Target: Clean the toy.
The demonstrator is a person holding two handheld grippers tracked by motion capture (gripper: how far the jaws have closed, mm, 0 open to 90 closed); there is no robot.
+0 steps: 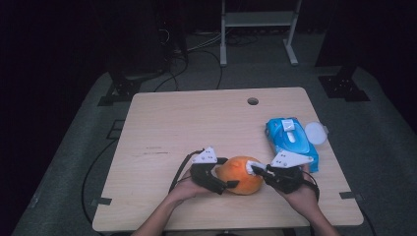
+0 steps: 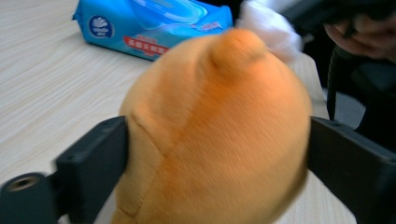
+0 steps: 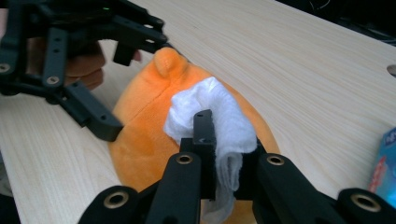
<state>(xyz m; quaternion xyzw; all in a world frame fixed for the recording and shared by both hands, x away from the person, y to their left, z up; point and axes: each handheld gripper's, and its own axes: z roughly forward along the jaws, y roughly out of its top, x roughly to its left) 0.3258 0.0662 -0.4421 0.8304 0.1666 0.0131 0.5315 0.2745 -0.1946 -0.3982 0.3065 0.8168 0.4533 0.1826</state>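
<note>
**A:** High view first: the orange plush toy (image 1: 240,175) sits near the front edge of the table (image 1: 196,118), between the 2 grippers. What step is this?

**B:** Wiping, I'd say. The right gripper (image 3: 210,140) is clenched on a white wet wipe (image 3: 212,114), and the wad is pressed against the top of the toy, just beside its small nub.

**A:** And the left gripper (image 2: 215,154)?

**B:** Its 2 jaws stand wide on either flank of the plush. In the left gripper view they look to touch the fur on both sides, though blur there makes it hard to tell how firmly. I'd call it a steadying hold.

**A:** Where did the wipe come from?

**B:** Probably the blue wipes pack (image 1: 291,140) lying at the right of the table, lid flipped open.

**A:** Next move?

**B:** Likely dragging the wipe across the fur while the left side braces the toy so it doesn't roll or slide.
</note>
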